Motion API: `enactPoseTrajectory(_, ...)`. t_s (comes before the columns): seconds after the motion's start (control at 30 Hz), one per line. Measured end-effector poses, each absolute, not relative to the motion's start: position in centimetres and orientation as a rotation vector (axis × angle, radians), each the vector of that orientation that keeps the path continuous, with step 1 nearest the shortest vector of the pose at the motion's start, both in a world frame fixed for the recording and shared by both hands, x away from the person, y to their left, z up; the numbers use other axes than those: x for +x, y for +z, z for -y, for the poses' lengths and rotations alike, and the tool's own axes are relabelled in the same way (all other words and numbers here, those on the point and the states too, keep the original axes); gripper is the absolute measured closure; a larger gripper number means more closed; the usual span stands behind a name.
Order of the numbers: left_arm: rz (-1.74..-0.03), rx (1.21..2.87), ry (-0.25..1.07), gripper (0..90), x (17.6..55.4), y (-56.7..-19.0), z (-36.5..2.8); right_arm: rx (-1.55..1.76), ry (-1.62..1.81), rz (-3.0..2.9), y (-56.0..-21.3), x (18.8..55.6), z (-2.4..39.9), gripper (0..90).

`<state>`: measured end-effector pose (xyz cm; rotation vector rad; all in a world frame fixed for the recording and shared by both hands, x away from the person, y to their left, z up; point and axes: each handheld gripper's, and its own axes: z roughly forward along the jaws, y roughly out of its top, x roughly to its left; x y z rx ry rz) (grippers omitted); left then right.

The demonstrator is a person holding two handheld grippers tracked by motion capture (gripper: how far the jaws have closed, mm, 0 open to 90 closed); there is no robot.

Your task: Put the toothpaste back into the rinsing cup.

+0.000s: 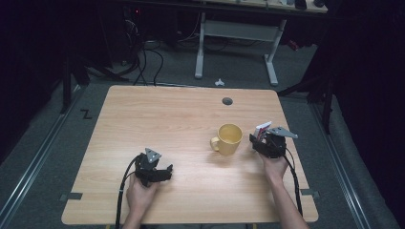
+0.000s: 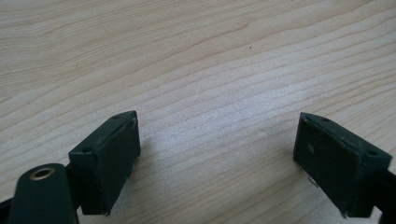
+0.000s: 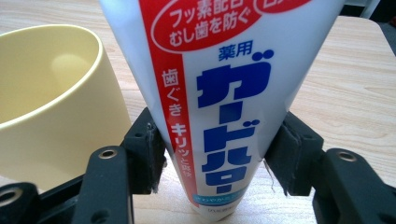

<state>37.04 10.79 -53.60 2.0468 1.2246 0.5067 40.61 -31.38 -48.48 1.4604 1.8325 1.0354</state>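
Note:
A yellow mug [image 1: 228,139] stands upright on the wooden table [image 1: 157,119], its handle toward the left. Just right of it my right gripper [image 1: 261,139] is shut on a white toothpaste tube [image 3: 219,93] with red and blue Japanese print. The tube [image 1: 262,129] sticks up from the jaws beside the mug [image 3: 51,98], not inside it. My left gripper [image 1: 165,172] rests low over the table's front left part. Its jaws stand wide apart with bare wood between them, and its pads [image 2: 114,161] hold nothing.
A round cable hole [image 1: 227,101] sits near the table's far edge. Beyond the table stand a white desk frame [image 1: 236,33] and loose cables [image 1: 143,57] on the grey floor. A cable [image 1: 123,191] trails off the front edge from the left gripper.

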Motion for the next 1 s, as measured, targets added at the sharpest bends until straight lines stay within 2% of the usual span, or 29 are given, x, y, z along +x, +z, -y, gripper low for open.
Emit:
enactPoseTrajectory(0.5,-1.225,2.045,0.509,15.0,37.0,-53.6,-10.8,1.422,1.055,-1.832,-48.6,40.0,31.7,55.4)
enactPoseTrajectory(1.0,-1.226,2.045,0.509,15.0,37.0,-53.6,-10.8,1.395,1.111,-1.907,-48.0,39.2,32.5,58.1)
